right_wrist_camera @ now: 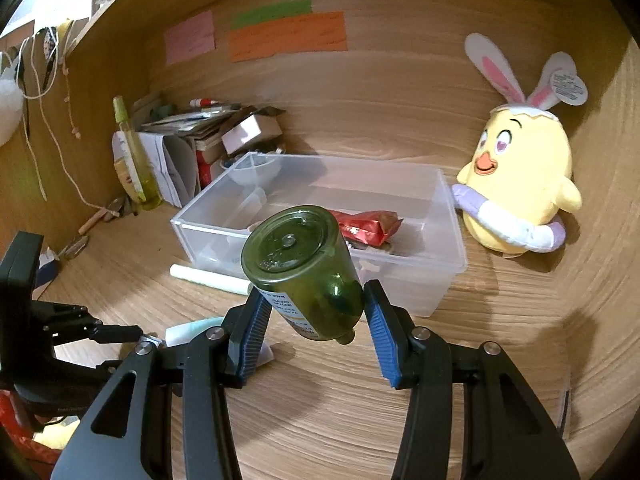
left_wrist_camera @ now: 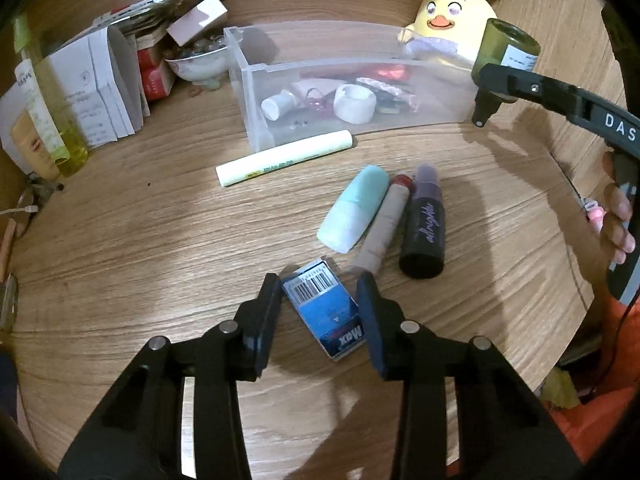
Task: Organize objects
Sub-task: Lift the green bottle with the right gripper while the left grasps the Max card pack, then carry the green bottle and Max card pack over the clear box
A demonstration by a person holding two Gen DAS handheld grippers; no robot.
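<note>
On the tabletop (left_wrist_camera: 120,248): left gripper (left_wrist_camera: 320,300) clamps the blue box (left_wrist_camera: 324,316) | right gripper (right_wrist_camera: 316,320) grips the green bottle (right_wrist_camera: 304,276), lifted near the clear bin (right_wrist_camera: 420,280)

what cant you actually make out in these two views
- Left wrist view: the frosted wall of the clear plastic bin blurs its contents; the print on the small blue box between the left gripper pads is cut off.
- Right wrist view: the green plastic bottle in the right gripper hides the bin's middle; its label is too small.
</note>
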